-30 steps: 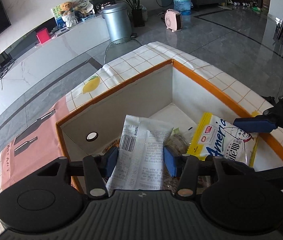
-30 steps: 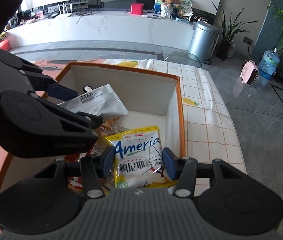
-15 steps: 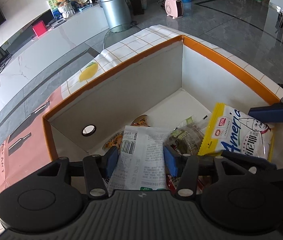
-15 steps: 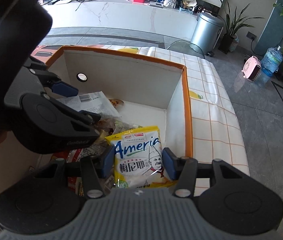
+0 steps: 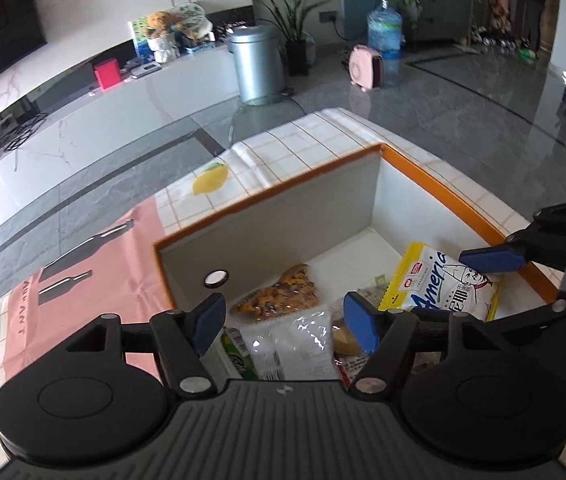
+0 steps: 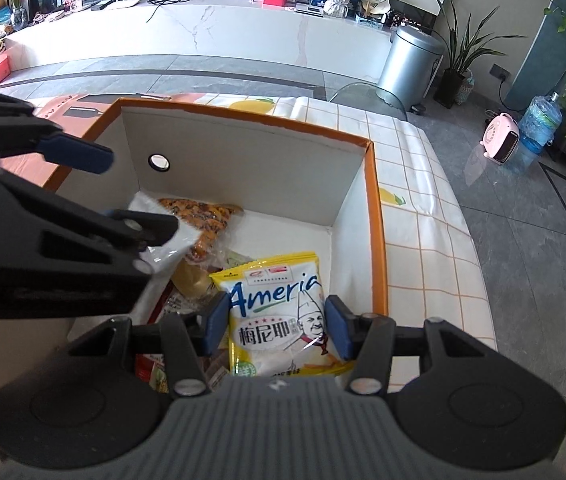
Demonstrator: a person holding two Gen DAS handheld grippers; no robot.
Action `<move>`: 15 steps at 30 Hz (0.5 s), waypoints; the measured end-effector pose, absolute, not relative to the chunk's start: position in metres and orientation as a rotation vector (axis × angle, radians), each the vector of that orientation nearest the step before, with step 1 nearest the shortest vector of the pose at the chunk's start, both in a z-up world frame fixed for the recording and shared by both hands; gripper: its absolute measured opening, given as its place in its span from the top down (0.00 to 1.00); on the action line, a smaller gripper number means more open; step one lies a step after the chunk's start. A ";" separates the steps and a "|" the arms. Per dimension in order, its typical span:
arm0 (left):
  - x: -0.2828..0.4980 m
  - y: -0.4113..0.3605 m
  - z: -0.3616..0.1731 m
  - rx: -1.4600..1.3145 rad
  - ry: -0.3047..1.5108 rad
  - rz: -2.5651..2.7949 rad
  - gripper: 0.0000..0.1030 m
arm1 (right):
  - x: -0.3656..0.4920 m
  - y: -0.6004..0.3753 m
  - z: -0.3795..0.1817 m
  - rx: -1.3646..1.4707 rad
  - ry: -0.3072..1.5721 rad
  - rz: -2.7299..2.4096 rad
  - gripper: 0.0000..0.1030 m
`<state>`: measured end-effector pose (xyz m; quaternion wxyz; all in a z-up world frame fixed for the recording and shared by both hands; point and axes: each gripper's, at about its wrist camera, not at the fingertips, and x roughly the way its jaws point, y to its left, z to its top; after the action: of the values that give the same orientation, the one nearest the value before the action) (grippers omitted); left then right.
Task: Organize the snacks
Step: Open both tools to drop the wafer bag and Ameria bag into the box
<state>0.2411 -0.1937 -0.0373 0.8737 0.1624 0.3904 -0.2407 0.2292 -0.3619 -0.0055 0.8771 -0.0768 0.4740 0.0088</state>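
Observation:
An orange-rimmed white box [image 5: 435, 186] [image 6: 375, 216] holds several snack packs. My left gripper [image 5: 283, 322] is open and empty above the box; a clear white pack [image 5: 295, 344] [image 6: 163, 236] lies below it beside a brown cookie pack [image 5: 279, 296] [image 6: 203, 214]. My right gripper [image 6: 277, 326] is shut on a yellow "Ameria" bag [image 6: 279, 312] [image 5: 439, 288] and holds it low in the box's right side, near the right wall.
The box stands on a table with a checked lemon-print cloth [image 5: 283, 152] [image 6: 423, 208] and a pink mat [image 5: 83, 264]. The table edge drops to a grey floor at right. A bin [image 6: 409, 60] and a pink heater [image 6: 501, 138] stand beyond.
My left gripper has opened and let go of the white pack, which now lies in the box. The right gripper still holds the yellow bag, lower in the box.

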 end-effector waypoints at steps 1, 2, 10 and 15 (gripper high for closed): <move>0.241 -0.191 -0.035 0.329 0.812 -0.490 0.23 | 0.232 -0.361 -0.006 -0.165 0.989 0.016 0.52; 0.242 -0.189 -0.033 0.320 0.812 -0.484 0.23 | 0.234 -0.359 -0.006 -0.172 0.990 0.010 0.52; 0.242 -0.169 -0.026 0.259 0.826 -0.460 0.23 | 0.261 -0.351 -0.017 -0.196 1.045 -0.024 0.51; 0.242 -0.159 -0.026 0.254 0.834 -0.453 0.23 | 0.268 -0.349 -0.024 -0.206 1.073 -0.042 0.51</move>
<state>0.2417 -0.1588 -0.0258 0.8817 0.1219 0.4004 -0.2176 0.2685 -0.3489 -0.0240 0.8542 -0.0979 0.5102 -0.0198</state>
